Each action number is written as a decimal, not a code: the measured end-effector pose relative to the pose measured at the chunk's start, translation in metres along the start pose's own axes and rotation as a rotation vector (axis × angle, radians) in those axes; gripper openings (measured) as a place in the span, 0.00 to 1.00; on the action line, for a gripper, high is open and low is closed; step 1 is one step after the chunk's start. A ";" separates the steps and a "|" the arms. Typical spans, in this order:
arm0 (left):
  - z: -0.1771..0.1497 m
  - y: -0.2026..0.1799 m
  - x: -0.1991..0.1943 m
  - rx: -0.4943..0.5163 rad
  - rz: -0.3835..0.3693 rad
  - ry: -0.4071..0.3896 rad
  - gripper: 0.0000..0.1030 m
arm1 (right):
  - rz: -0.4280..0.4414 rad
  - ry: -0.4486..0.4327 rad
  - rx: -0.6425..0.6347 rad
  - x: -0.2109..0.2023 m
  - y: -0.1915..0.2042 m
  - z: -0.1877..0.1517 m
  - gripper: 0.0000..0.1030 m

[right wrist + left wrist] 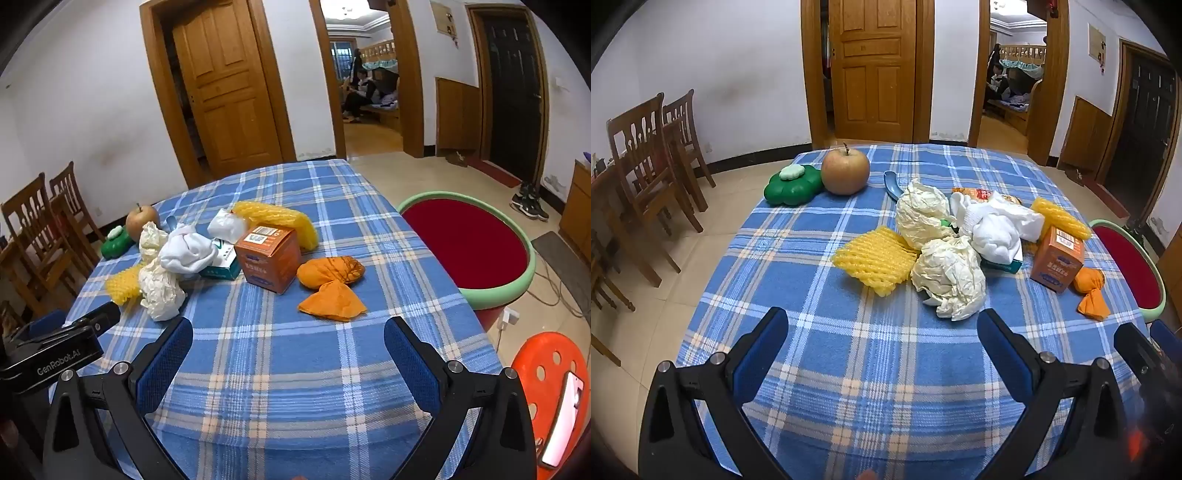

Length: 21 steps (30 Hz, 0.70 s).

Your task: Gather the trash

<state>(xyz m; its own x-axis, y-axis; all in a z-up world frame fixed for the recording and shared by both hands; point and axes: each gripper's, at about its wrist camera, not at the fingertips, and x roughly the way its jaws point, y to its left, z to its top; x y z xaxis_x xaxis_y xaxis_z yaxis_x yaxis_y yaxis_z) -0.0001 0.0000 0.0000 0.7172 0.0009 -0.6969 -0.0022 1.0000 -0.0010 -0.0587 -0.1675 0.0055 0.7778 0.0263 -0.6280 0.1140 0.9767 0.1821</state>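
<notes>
I hold my left gripper point(882, 339) and right gripper point(288, 347) tilted down over the checked tablecloth point(871, 369), both spread wide with nothing between the fingers. The trash pile point(945, 266) lies at twelve o'clock. Only my right view shows the red basin point(469, 251) whole, at two o'clock.

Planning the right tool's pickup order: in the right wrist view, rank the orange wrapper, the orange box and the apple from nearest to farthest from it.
1. Orange wrapper: nearest, just ahead of the open right tool.
2. Orange box: behind it, mid-table.
3. Apple: farthest, far left.
</notes>
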 end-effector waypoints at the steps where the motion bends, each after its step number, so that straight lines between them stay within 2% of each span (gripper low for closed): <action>1: 0.000 0.000 0.000 0.000 0.002 0.001 0.98 | -0.001 0.001 -0.001 0.000 0.000 0.000 1.00; 21: 0.001 0.001 0.000 -0.008 -0.007 0.010 0.98 | 0.006 -0.005 0.002 -0.003 0.001 0.000 1.00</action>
<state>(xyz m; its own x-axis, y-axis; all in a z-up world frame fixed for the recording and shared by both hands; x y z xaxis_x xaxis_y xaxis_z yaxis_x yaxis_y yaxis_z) 0.0004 0.0005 0.0006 0.7101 -0.0067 -0.7040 -0.0028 0.9999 -0.0123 -0.0605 -0.1662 0.0074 0.7816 0.0306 -0.6231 0.1107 0.9761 0.1868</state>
